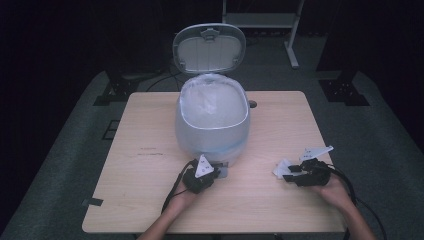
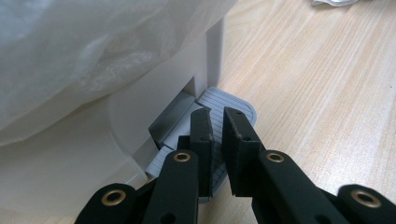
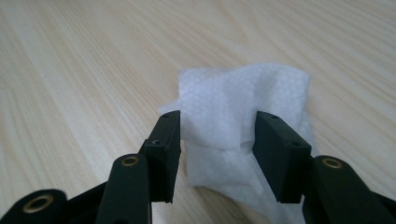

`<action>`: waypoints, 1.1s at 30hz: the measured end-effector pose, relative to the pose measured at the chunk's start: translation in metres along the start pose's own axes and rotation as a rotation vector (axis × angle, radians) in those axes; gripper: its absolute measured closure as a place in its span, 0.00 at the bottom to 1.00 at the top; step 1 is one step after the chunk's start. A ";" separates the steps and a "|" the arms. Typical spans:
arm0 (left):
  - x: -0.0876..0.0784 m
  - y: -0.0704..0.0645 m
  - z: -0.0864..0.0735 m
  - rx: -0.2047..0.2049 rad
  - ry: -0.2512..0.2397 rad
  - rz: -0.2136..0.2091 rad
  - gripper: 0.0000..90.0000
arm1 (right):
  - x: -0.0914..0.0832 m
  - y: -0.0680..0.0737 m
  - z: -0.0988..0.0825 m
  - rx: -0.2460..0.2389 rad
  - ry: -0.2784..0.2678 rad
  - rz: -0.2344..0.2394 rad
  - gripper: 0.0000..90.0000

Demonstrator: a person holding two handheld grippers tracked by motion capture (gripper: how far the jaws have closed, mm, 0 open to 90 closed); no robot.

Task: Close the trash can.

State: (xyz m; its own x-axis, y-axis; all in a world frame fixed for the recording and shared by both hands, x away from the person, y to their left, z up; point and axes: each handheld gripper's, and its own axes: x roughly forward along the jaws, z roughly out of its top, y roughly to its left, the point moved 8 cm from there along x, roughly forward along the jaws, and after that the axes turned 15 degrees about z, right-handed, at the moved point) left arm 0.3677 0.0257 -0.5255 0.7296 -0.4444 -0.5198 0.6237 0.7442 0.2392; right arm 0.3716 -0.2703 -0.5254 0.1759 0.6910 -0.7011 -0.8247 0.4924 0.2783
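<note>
A crumpled white tissue (image 3: 243, 126) lies on the table (image 1: 150, 200), at the lower right of the high view (image 1: 283, 168), well apart from the pedal bin (image 1: 212, 120) in the middle. The right gripper (image 3: 217, 156) stands over it, jaws apart with the tissue between them, pads not yet pressing. It looks feather-light, soft and limp, so it should crush rather than slip. I'd pinch it at the raised, bunched middle, where the folds give the pads something to bite, not the flat edge.

At the bottom centre of the high view, the left gripper (image 2: 217, 140) has its jaws nearly together, tips resting on the bin's ribbed grey pedal (image 2: 233, 105). The lid (image 1: 209, 47) stands up, and a white liner (image 1: 210, 97) fills the mouth.
</note>
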 end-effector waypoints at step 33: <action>0.000 0.001 0.000 0.015 0.005 0.000 0.92 | -0.004 0.011 0.015 0.003 -0.012 -0.013 0.96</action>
State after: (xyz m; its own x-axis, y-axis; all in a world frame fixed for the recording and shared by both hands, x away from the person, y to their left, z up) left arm 0.3681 0.0271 -0.5254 0.7282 -0.4422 -0.5236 0.6279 0.7367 0.2510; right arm 0.3696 -0.2594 -0.5094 0.1937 0.6908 -0.6967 -0.8208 0.5030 0.2705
